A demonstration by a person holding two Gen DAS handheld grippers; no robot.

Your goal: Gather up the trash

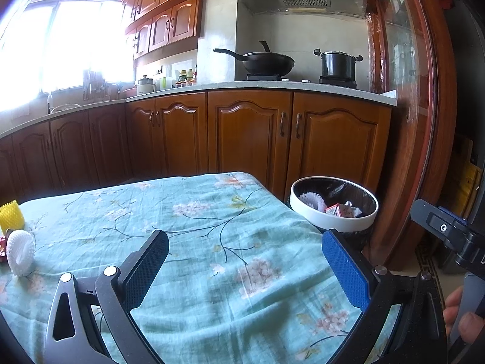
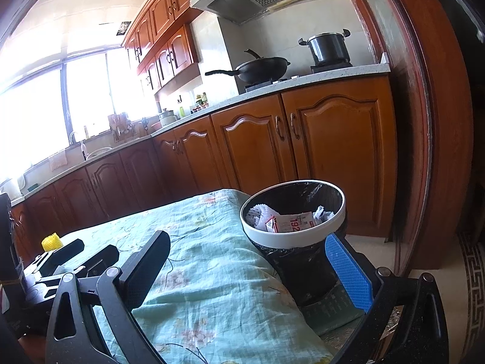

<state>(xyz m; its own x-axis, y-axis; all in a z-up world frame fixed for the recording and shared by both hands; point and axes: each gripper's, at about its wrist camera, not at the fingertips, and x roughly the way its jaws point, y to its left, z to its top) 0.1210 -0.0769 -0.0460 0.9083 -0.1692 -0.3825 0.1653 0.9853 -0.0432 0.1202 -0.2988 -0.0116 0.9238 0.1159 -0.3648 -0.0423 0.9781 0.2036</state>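
Observation:
A white-rimmed trash bin with a black liner stands beside the table's right corner; inside lie a white foam net and a red-and-white carton. The right wrist view shows the same bin close ahead with its carton. On the table's left edge lie a white foam fruit net and a yellow foam net, the yellow one also in the right wrist view. My left gripper is open over the tablecloth, holding nothing. My right gripper is open and empty, near the bin.
A floral teal tablecloth covers the table. Wooden cabinets and a counter with a wok and pot stand behind. A wooden door frame rises at right. A hand holds the other gripper at lower right.

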